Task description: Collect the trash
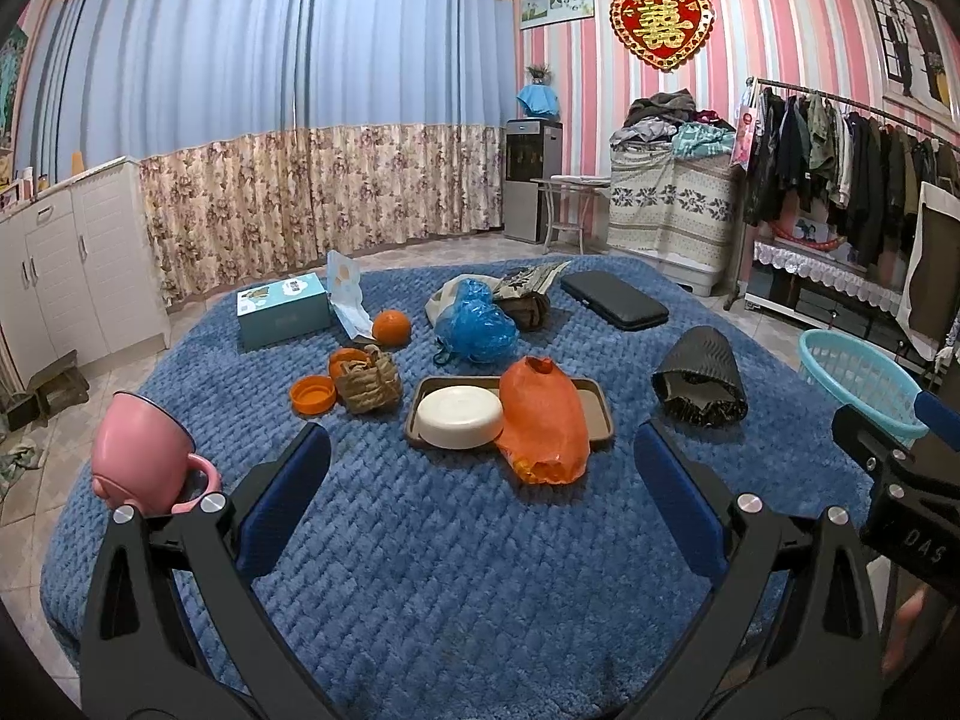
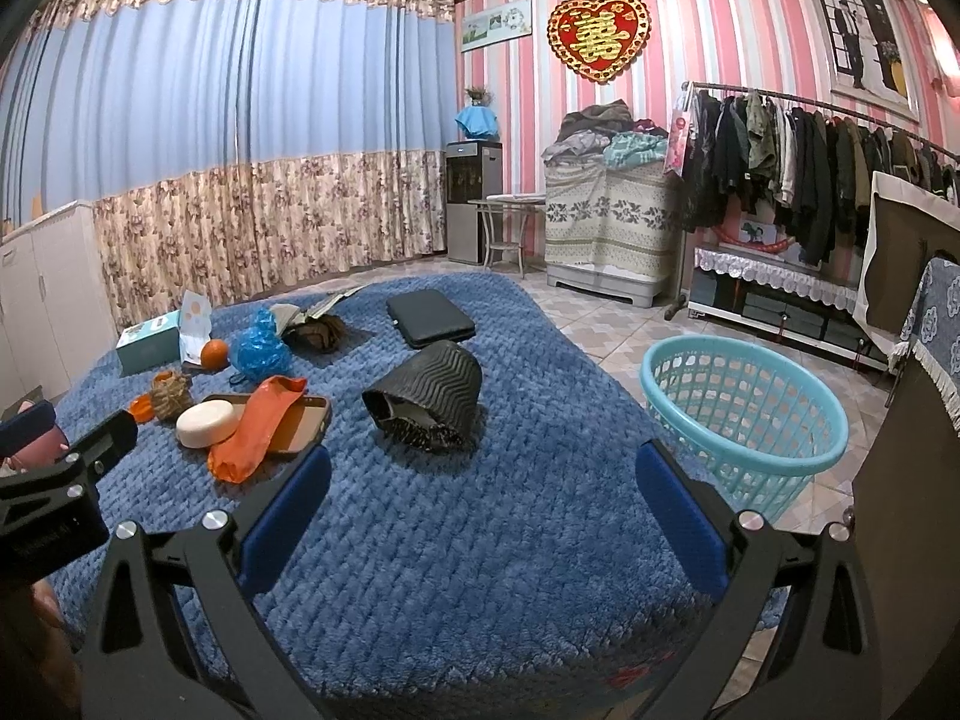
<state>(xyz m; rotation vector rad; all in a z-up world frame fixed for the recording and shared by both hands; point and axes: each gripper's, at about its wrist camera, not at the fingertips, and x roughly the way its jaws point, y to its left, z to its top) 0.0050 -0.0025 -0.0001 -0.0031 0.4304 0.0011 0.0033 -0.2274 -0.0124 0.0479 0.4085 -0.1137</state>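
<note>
Crumpled orange plastic bag (image 1: 543,420) lies half on a brown rectangular tray (image 1: 594,405), at centre of the blue woven blanket (image 1: 420,570), touching a white round dish (image 1: 460,417) at its 9 o'clock. Crumpled blue plastic bag (image 1: 477,324) sits at 12 o'clock from the tray, an orange fruit (image 1: 391,327) at 11 o'clock. Pale turquoise plastic basket (image 2: 744,414) stands on the tiled floor, off the blanket at 3 o'clock. Left gripper (image 1: 480,468): jaws spread wide, nothing held, hovering short of the tray. Right gripper (image 2: 480,480): jaws equally wide, empty, a black ribbed cylinder (image 2: 429,396) at its 12 o'clock.
</note>
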